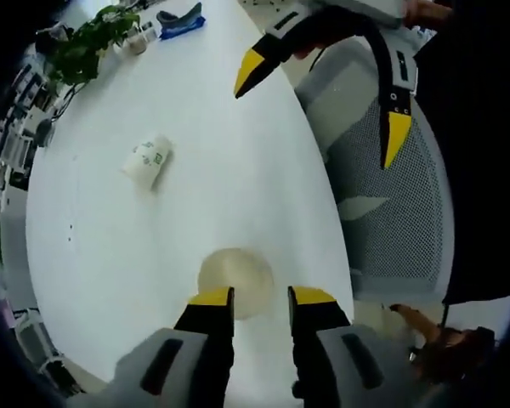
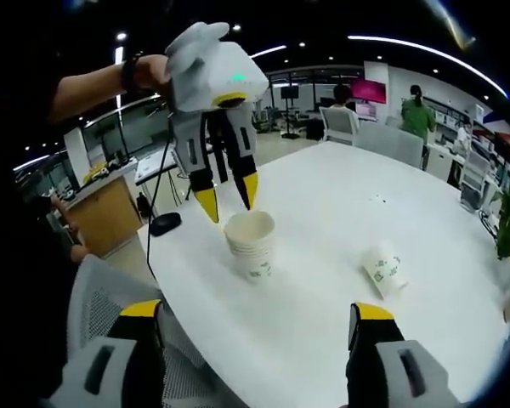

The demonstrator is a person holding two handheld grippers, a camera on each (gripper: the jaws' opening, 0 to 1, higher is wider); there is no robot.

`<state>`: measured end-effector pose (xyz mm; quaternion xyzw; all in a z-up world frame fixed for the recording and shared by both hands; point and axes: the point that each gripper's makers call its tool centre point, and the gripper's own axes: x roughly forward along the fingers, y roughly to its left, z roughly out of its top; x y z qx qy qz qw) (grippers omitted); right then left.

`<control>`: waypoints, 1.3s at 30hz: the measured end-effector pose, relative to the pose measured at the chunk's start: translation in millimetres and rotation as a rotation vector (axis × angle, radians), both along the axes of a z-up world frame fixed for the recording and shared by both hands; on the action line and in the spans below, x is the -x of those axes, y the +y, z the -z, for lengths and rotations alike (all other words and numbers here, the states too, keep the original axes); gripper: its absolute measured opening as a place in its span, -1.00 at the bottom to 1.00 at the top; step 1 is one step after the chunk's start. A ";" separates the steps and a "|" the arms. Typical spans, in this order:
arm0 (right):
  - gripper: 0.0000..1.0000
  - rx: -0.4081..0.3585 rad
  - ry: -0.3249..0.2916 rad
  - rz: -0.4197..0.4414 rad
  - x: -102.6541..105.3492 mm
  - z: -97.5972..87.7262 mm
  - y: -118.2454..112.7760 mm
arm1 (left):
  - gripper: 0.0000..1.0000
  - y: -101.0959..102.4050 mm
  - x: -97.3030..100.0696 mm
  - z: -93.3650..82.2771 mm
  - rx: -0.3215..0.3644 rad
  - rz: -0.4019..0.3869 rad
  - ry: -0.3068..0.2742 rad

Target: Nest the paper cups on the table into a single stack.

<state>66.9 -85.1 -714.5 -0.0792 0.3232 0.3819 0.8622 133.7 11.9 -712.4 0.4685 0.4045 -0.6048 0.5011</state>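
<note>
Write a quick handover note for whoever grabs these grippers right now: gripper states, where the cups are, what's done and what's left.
Left gripper: open, poised just above the rim of the cup stack, holding nothing.
Right gripper: open wide, empty, off the table's near edge over the mesh chair.
Cups: the stack stands upright near the edge of the white table; one loose cup lies tipped on its side farther in.
Done: several cups nested.
Left: pick up the loose cup and nest it onto the stack.
</note>
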 end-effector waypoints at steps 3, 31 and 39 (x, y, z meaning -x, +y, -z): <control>0.82 0.000 -0.002 0.001 -0.7 -0.2 0.1 | -0.52 -7.2 -6.4 -14.0 0.067 -0.054 -0.007; 0.83 0.010 -0.002 0.014 1.6 -3.7 -4.5 | -0.10 4.5 -47.9 -60.7 0.381 -0.386 0.086; 0.83 0.011 -0.002 0.029 1.5 -4.8 -8.8 | -0.04 -0.9 -64.7 -67.7 0.530 -0.522 0.186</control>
